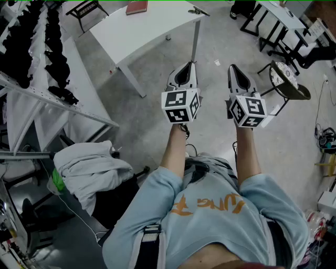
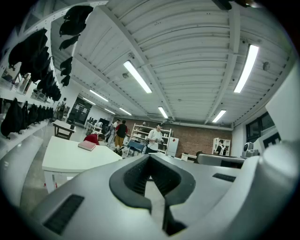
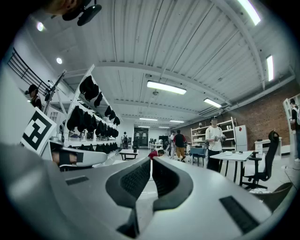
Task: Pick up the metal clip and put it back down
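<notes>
A person in a pale blue shirt is holding two grippers out level in front of the body, seen from above. The left gripper (image 1: 185, 73) is carrying nothing, and its jaws are meeting at the tips. The right gripper (image 1: 239, 79) is also empty, its jaws closed together.

Beyond them, across bare floor, a white table (image 1: 152, 26) is standing well apart from both grippers. On its far corner a small dark item is lying, probably the metal clip (image 1: 196, 10), though it is too small to be sure. A red book (image 1: 137, 7) is resting further along.

The clip is likely light, stiff and smooth, so it may be slipping against the pads. Lying low on the tabletop, it probably wants a pinch across its body, with the jaws coming right down to the surface.

Only the head view is showing the clip. The left gripper view is showing the table and book side-on, with no clip discernible. The right gripper view is showing racks of dark items and distant people instead.
</notes>
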Available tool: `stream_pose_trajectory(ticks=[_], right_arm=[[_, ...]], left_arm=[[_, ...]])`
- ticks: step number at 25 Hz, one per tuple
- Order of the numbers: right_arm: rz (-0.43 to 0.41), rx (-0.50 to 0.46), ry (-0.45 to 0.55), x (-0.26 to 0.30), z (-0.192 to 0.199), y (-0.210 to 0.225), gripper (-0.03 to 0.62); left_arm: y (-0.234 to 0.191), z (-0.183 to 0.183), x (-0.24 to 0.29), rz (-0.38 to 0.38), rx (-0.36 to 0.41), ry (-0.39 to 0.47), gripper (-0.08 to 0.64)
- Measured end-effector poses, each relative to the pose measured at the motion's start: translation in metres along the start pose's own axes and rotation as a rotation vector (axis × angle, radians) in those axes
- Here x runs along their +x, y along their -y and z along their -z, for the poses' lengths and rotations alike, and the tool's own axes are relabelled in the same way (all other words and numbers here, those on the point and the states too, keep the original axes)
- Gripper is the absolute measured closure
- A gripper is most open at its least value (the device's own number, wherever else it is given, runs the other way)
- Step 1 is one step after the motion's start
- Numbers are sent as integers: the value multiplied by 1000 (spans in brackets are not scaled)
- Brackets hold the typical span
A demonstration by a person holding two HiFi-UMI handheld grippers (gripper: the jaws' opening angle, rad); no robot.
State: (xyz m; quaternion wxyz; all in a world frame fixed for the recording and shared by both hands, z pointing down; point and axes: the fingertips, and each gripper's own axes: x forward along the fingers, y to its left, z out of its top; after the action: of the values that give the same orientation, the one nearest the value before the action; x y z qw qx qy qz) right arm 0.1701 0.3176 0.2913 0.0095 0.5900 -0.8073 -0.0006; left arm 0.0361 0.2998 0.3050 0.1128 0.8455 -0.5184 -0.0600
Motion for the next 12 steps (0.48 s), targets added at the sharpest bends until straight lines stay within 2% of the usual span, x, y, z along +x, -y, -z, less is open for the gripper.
stream_pose_trajectory(ticks=[3,6,12], right_arm=[[-8,0,4,6,0,0,563],[20,-6,10,11,0,6,563],[32,-8,-28,17,11,8,562]], left_arm=[[-2,-1,6,6,-5,1,551],[-4,3,13,13,-17,-6,551],[-20,18,21,6,-54,-37,551]])
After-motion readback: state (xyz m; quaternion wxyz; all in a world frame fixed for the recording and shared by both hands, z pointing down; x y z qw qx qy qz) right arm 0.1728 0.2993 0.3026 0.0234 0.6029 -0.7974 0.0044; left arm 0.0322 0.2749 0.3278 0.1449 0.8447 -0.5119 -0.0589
